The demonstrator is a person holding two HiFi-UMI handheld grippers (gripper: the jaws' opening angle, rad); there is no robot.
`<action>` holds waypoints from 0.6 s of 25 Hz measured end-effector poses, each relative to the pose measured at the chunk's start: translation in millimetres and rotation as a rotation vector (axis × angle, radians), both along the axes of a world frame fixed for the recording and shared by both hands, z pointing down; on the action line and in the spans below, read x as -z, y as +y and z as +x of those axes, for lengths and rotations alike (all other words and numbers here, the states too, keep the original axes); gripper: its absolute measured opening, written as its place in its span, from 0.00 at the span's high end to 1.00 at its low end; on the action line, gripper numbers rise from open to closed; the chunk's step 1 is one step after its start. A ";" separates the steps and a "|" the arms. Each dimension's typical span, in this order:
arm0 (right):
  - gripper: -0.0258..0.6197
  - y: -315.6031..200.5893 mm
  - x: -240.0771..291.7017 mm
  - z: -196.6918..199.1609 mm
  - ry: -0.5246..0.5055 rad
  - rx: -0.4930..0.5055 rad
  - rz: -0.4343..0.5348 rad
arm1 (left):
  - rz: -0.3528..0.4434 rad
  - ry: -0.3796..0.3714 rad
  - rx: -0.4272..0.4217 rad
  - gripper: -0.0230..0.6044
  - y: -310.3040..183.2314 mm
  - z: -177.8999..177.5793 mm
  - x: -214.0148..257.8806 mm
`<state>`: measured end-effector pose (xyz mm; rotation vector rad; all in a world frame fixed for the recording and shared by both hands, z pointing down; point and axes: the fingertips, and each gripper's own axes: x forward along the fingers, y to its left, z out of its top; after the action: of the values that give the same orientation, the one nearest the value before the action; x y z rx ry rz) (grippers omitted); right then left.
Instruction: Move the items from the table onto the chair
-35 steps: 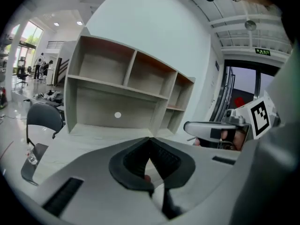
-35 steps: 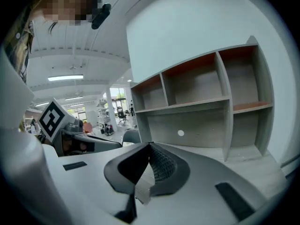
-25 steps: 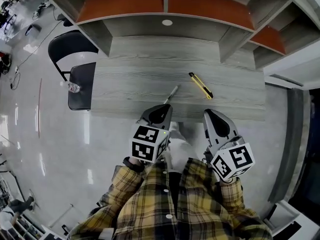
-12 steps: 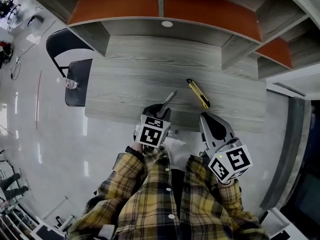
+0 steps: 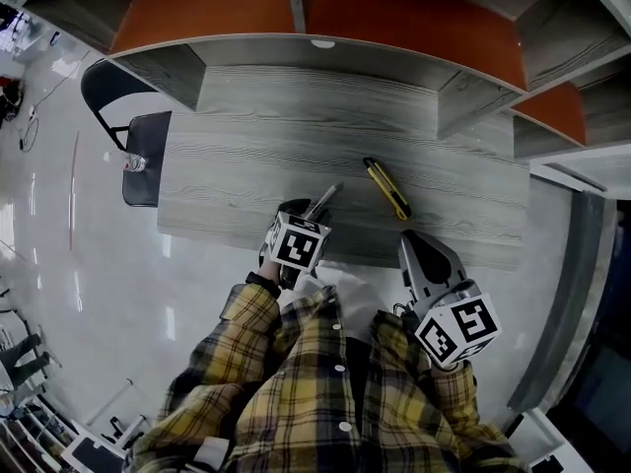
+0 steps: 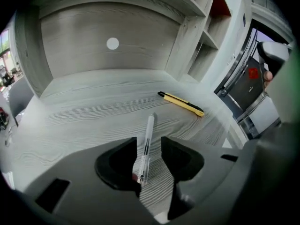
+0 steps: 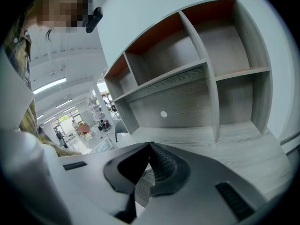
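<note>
A clear pen lies on the grey wooden table, near its front edge. My left gripper reaches over that edge with its jaws opening, and the pen's near end lies between them; the pads do not press on it. A yellow utility knife rests to the right of the pen. My right gripper hangs shut and empty just off the table's front edge. The black chair stands at the table's left end.
A small clear bottle sits on the chair seat. Open shelves with orange backs rise behind the table, and a side shelf unit stands at the right. My plaid-sleeved arms fill the lower part of the head view.
My left gripper has moved forward over the table edge onto the pen's near end and its jaws have spread apart. The right gripper has stayed by the front edge.
</note>
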<state>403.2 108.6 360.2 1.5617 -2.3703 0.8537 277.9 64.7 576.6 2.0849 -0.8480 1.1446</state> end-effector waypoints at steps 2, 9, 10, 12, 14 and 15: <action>0.93 0.4 -2.5 2.4 -0.008 -0.006 -0.011 | -0.016 -0.018 -0.011 0.70 1.4 -0.8 -5.3; 0.93 -1.5 -5.4 9.5 -0.028 -0.023 -0.016 | -0.006 -0.092 -0.033 0.88 2.5 -4.7 -13.7; 0.93 -1.8 -5.2 10.0 -0.030 -0.024 -0.015 | -0.006 -0.094 -0.036 0.88 2.7 -4.5 -13.8; 0.93 -2.5 -4.8 10.8 -0.034 -0.024 -0.010 | -0.018 -0.077 -0.023 0.89 3.4 -3.3 -12.3; 0.93 -4.0 -4.7 10.1 -0.036 -0.017 -0.004 | -0.026 -0.044 0.008 0.89 2.4 -3.3 -7.8; 0.93 -4.9 -4.7 9.2 -0.037 -0.013 -0.001 | -0.024 -0.028 0.024 0.89 1.0 -4.2 -4.5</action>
<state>412.4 103.7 364.9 1.5763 -2.3865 0.8941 273.7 65.7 581.1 2.0386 -0.8659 1.1689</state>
